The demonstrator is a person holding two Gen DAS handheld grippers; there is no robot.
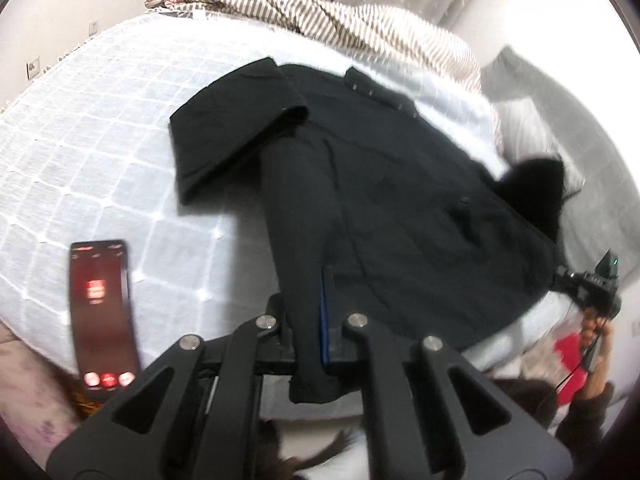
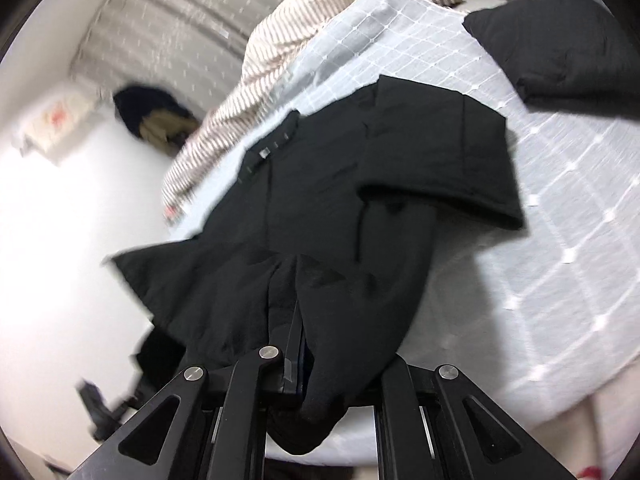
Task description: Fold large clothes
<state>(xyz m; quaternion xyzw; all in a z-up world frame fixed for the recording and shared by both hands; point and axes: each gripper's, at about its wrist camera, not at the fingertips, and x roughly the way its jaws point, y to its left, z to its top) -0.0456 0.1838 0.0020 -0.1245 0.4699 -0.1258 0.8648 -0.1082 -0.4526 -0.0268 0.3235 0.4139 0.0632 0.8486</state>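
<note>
A large black coat (image 1: 380, 184) lies spread on the white quilted bed (image 1: 100, 140), one sleeve folded across its upper left. My left gripper (image 1: 316, 320) is shut on the coat's near hem, cloth pinched between the fingers. In the right wrist view the same coat (image 2: 360, 184) stretches away over the bed (image 2: 560, 220). My right gripper (image 2: 300, 344) is shut on another part of the near edge, with cloth bunched and hanging over it. The right gripper also shows in the left wrist view (image 1: 592, 284), at the coat's right corner.
A phone (image 1: 102, 312) with a red screen lies on the bed's near left edge. A striped blanket (image 1: 320, 16) is heaped at the far side. A black pillow (image 2: 568, 44) lies at the far right. Grey curtains (image 2: 168, 12) and a white wall stand behind.
</note>
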